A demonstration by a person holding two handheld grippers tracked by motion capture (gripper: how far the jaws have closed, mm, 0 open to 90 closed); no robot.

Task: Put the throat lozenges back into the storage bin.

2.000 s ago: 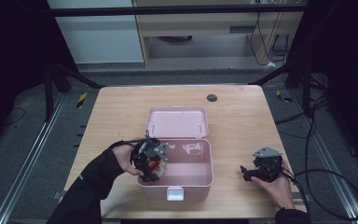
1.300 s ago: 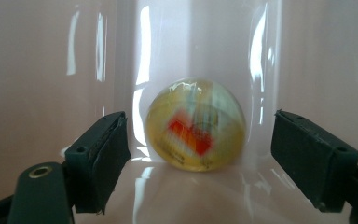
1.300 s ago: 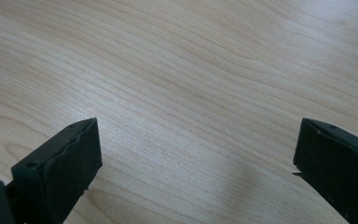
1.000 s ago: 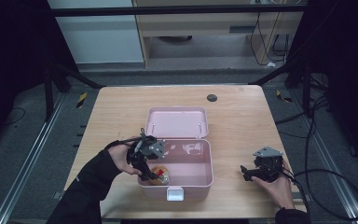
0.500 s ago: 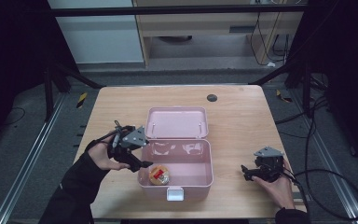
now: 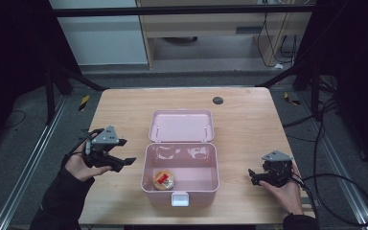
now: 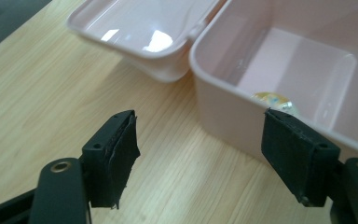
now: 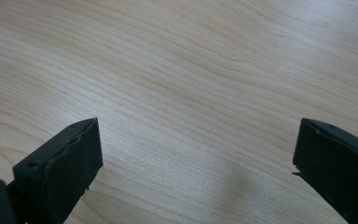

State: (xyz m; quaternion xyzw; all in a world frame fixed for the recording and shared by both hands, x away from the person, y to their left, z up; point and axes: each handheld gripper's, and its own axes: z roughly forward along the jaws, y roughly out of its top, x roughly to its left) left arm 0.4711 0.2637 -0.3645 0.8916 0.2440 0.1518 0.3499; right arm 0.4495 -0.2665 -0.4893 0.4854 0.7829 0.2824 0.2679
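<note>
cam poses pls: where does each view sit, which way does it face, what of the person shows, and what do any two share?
High view: above the person's side, looking forward and down on the wooden table; forearms, left gripper, right gripper.
Left gripper view: on the left gripper, facing the open pink box; jaws apart.
Right gripper view: on the right gripper, facing bare tabletop; jaws apart.
Shared: high and left gripper views both show the box and the round item inside.
</note>
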